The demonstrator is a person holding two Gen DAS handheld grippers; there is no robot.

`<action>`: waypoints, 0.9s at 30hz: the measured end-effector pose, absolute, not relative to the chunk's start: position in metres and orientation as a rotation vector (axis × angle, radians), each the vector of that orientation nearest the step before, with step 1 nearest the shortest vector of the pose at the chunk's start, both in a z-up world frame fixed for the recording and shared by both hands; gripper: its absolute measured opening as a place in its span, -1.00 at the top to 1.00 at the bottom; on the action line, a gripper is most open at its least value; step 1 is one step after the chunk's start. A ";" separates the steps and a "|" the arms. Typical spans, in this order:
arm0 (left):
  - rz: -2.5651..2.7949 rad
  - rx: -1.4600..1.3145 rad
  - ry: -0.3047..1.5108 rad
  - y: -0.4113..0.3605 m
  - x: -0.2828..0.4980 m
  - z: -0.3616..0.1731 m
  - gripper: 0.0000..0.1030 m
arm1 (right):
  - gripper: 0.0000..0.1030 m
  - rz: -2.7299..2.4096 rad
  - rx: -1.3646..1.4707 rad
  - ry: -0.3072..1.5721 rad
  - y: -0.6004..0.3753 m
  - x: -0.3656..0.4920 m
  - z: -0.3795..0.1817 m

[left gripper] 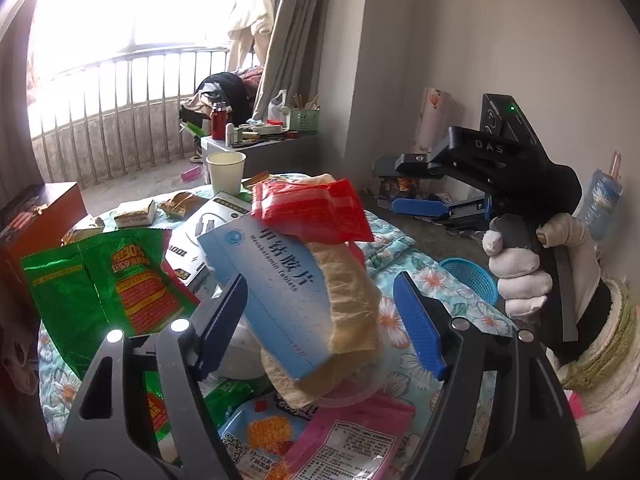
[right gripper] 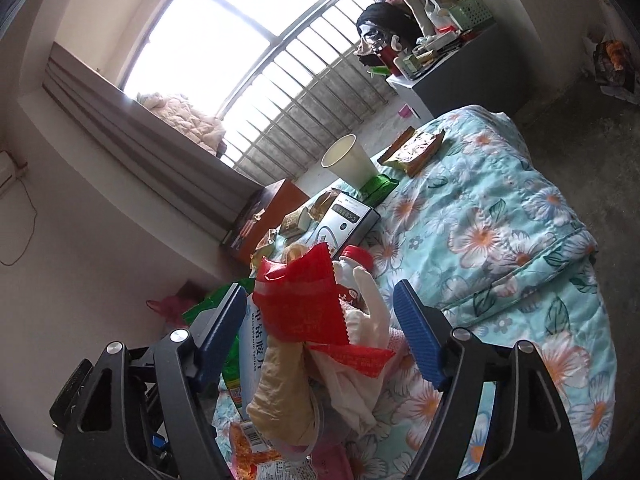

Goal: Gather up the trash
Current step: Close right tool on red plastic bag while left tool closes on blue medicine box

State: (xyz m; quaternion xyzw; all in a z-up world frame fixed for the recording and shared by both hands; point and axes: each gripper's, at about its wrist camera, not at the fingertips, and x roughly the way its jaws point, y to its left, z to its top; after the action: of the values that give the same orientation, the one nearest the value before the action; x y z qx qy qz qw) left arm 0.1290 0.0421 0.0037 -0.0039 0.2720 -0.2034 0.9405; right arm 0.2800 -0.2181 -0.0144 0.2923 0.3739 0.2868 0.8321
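Both grippers, left (left gripper: 320, 320) and right (right gripper: 320, 332), hang wide open, holding nothing, around the blue tablet box (left gripper: 276, 296) atop heaped wrappers; closing squarely on its flat sides would likely grip best.

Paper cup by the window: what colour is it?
Cream-white paper cup, clearest in the left wrist view.

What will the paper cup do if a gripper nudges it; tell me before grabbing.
The paper cup stands upright, looks empty and sits on the soft floral quilt, so it will probably tip. Thin walls likely crush under a firm pinch. Once on its side, it may roll.
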 end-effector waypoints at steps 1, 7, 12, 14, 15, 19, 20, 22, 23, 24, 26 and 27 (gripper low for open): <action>-0.404 -0.033 0.567 0.048 0.133 0.002 -0.32 | -0.43 0.615 0.619 0.796 -0.217 0.284 -0.015; -0.381 -0.237 0.675 0.090 0.161 -0.018 -0.17 | -0.37 0.633 0.620 0.818 -0.210 0.299 -0.021; -0.394 -0.402 0.744 0.115 0.186 -0.034 -0.05 | -0.29 0.645 0.632 0.845 -0.206 0.306 -0.030; -0.390 -0.423 0.744 0.119 0.188 -0.036 -0.01 | -0.13 0.649 0.639 0.858 -0.205 0.309 -0.033; -0.390 -0.424 0.738 0.120 0.188 -0.035 -0.01 | -0.06 0.650 0.639 0.861 -0.204 0.309 -0.034; -0.396 -0.405 0.715 0.119 0.181 -0.031 0.00 | 0.44 0.653 0.622 0.867 -0.203 0.305 -0.032; -0.398 -0.401 0.712 0.118 0.180 -0.030 0.00 | 0.59 0.651 0.616 0.866 -0.203 0.303 -0.031; -0.397 -0.384 0.707 0.115 0.178 -0.029 0.01 | 0.69 0.652 0.606 0.856 -0.203 0.298 -0.027; -0.397 -0.378 0.706 0.114 0.177 -0.029 0.01 | 0.73 0.654 0.602 0.846 -0.204 0.295 -0.024; -0.398 -0.366 0.703 0.111 0.176 -0.027 0.01 | 0.74 0.653 0.594 0.835 -0.204 0.292 -0.020; -0.398 -0.345 0.695 0.108 0.173 -0.025 0.01 | 0.79 0.655 0.586 0.814 -0.206 0.286 -0.013; -0.397 -0.336 0.691 0.107 0.173 -0.024 0.01 | 0.80 0.657 0.588 0.804 -0.208 0.283 -0.010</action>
State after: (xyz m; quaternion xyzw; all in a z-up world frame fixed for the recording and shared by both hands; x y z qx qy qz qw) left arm 0.1726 0.1070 -0.0235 -0.1628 0.3348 -0.1925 0.9079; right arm 0.2835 -0.2077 -0.0096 0.2767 0.3788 0.3095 0.8271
